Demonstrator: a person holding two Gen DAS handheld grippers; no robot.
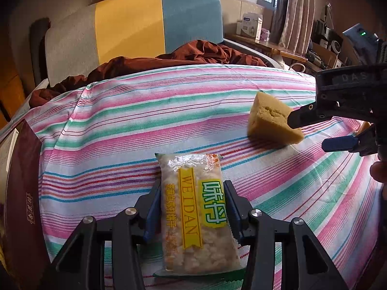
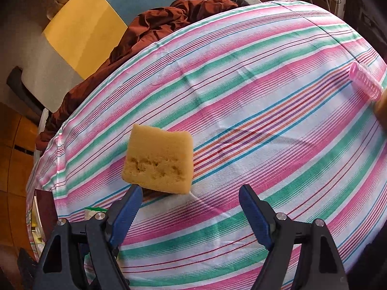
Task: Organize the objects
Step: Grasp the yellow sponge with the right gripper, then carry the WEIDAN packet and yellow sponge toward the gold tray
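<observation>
My left gripper (image 1: 193, 191) is shut on a clear snack packet (image 1: 193, 215) with yellow and green labels, held over the striped cloth (image 1: 121, 130). A yellow sponge block (image 1: 271, 120) rests tilted on the cloth at the right. My right gripper (image 1: 307, 130) is open just right of the sponge. In the right wrist view the sponge (image 2: 158, 159) lies just beyond the open right gripper (image 2: 191, 193), closer to its left finger (image 2: 128, 207), apart from both pads. A corner of the packet (image 2: 93, 211) shows at the lower left.
A dark red box (image 1: 21, 193) stands at the table's left edge. A pink ribbed roller (image 2: 366, 83) lies at the far right of the cloth (image 2: 266, 96). Behind the table a chair (image 1: 145, 24) holds a brown garment (image 1: 169, 58). Shelves with clutter (image 1: 326, 46) stand at back right.
</observation>
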